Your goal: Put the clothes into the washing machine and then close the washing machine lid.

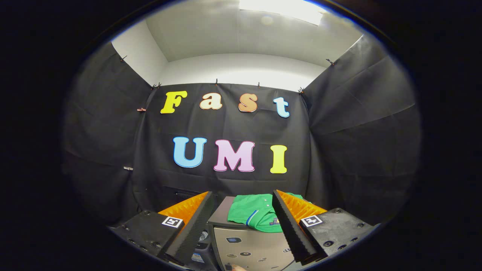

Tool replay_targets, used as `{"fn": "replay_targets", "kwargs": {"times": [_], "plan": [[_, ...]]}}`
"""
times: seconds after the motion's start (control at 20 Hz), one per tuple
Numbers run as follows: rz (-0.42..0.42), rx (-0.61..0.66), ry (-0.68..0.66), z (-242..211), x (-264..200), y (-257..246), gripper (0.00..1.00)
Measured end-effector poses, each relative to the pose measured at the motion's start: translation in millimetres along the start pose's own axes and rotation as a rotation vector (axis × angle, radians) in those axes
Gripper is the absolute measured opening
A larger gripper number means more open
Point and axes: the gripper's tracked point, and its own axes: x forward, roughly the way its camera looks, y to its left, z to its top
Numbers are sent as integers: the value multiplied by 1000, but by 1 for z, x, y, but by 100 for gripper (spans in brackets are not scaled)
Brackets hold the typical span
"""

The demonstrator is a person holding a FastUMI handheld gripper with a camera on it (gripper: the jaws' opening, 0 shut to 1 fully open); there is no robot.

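Observation:
A folded green garment [253, 216] with a blue and white stripe lies on top of a grey cabinet-like unit [248, 242], whose flat dark top [221, 214] shows beside it. My gripper [243, 210] is held above and in front of that unit, open, with the garment seen between and just beyond the fingers [197, 222]. Nothing is held between them. The right finger hides the garment's right edge.
Black cloth walls close the booth on three sides, with a white wall and ceiling above. The unit's front panel carries small buttons or marks. A dark object [201, 244] sits low to the left of the unit.

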Motion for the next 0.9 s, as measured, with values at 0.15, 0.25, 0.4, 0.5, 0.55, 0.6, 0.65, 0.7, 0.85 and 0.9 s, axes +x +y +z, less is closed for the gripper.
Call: {"fn": "replay_targets", "kwargs": {"times": [0.15, 0.25, 0.4, 0.5, 0.55, 0.6, 0.65, 0.7, 0.85, 0.9], "plan": [[0, 1, 9, -5, 4, 0, 98], [2, 3, 11, -5, 6, 0, 98], [-1, 8, 14, -6, 9, -3, 98], [-3, 8, 16, -6, 10, -3, 98], [-5, 7, 16, -6, 11, -4, 98], [-6, 6, 16, -5, 11, -5, 98], [-7, 6, 15, -5, 12, -5, 98], [-8, 6, 15, -4, 12, -6, 98], [-7, 4, 18, -3, 17, -8, 98], [-12, 2, 21, -3, 20, -12, 98]]}}
